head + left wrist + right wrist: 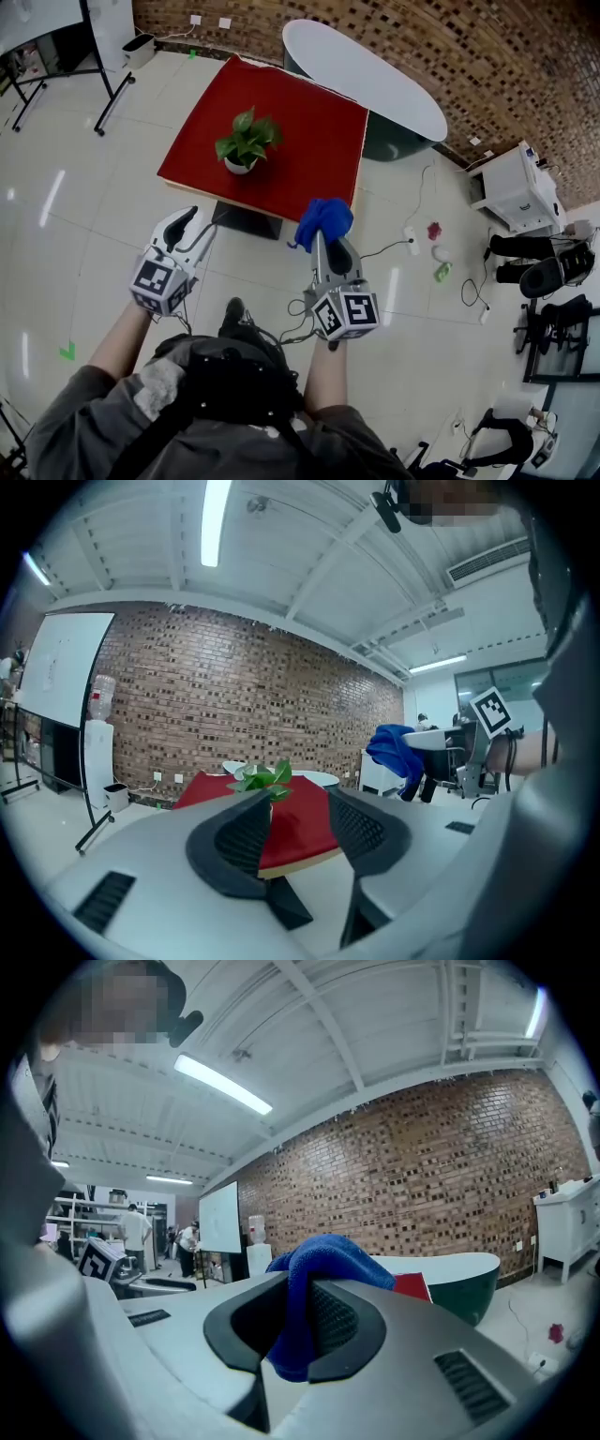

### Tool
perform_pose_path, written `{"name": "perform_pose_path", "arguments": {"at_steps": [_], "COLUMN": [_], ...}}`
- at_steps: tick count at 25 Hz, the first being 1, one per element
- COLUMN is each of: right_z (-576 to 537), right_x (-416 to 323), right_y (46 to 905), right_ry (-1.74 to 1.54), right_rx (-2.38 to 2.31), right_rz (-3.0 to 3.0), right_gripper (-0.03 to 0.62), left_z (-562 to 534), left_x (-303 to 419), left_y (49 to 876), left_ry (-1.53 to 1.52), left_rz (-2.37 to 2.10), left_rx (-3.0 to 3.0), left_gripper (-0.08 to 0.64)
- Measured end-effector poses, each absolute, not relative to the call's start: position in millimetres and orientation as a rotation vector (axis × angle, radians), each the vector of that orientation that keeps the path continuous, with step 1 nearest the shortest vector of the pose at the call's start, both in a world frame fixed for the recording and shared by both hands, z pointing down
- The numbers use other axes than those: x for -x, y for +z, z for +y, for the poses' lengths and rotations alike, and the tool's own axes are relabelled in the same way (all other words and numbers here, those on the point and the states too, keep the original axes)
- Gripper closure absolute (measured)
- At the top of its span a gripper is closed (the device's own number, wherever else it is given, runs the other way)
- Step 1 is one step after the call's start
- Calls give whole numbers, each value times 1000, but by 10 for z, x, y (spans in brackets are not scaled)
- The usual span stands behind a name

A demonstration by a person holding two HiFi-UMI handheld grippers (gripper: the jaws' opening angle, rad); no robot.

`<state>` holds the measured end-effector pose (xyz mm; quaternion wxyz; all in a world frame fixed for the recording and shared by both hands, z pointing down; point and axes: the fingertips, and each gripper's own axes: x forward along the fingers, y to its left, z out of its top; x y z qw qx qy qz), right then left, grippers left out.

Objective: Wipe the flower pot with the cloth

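A white flower pot [239,166] holding a green plant [248,138] stands upright on the red surface [314,141], toward its left side. Short of the surface's near edge, 2 grippers point toward it. The right gripper [321,240] is clamped on a bunched blue cloth [324,218]. The left gripper [189,215] has its jaws partly apart, nothing between them.
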<state>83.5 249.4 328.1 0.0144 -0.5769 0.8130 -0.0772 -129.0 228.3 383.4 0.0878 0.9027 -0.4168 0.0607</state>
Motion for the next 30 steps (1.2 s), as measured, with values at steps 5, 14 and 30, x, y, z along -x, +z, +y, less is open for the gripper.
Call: {"name": "perform_pose_path", "arguments": {"at_steps": [5, 14, 30], "right_z": [2111, 1633, 576], "right_x": [-1229, -1468, -1169], "right_y": [3328, 3627, 4438], "right_ry": [-268, -363, -589], "right_rx": [1751, 1701, 1607], "right_rz": [2548, 2581, 2689], "right_gripper": [535, 535, 535], "left_z": [1884, 1278, 11], "left_x": [975, 725, 578], "left_y": [4050, 4544, 5308], "left_ry": [251, 327, 520], "left_rz": [-1335, -1385, -1368], "left_rx": [-2644, -2577, -2567], "left_gripper": [226, 103, 92]}}
